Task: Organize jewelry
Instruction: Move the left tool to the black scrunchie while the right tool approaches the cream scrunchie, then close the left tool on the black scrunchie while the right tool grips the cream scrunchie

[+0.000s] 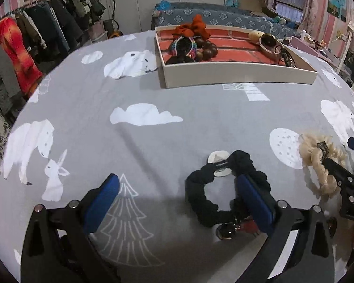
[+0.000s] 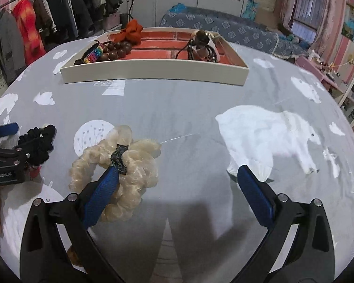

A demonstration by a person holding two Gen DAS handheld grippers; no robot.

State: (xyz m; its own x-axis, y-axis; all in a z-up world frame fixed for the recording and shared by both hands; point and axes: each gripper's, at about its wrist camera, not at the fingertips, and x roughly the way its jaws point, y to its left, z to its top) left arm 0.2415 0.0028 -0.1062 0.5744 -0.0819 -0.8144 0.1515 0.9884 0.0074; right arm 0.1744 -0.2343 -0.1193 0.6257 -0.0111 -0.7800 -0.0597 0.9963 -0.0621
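Grey tablecloth (image 1: 153,89), 2 scrunchies (image 1: 226,188)

Two scrunchies (image 1: 226,188) (image 2: 120,169) lie side by side near on the table (image 1: 153,94), the tray (image 1: 236,75) far behind them

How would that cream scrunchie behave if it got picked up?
The cream scrunchie looks like puffy gathered fabric, so it would probably sag and squash between the fingers. It seems light for its bulk. Lying flat on the tablecloth, it is unlikely to roll.
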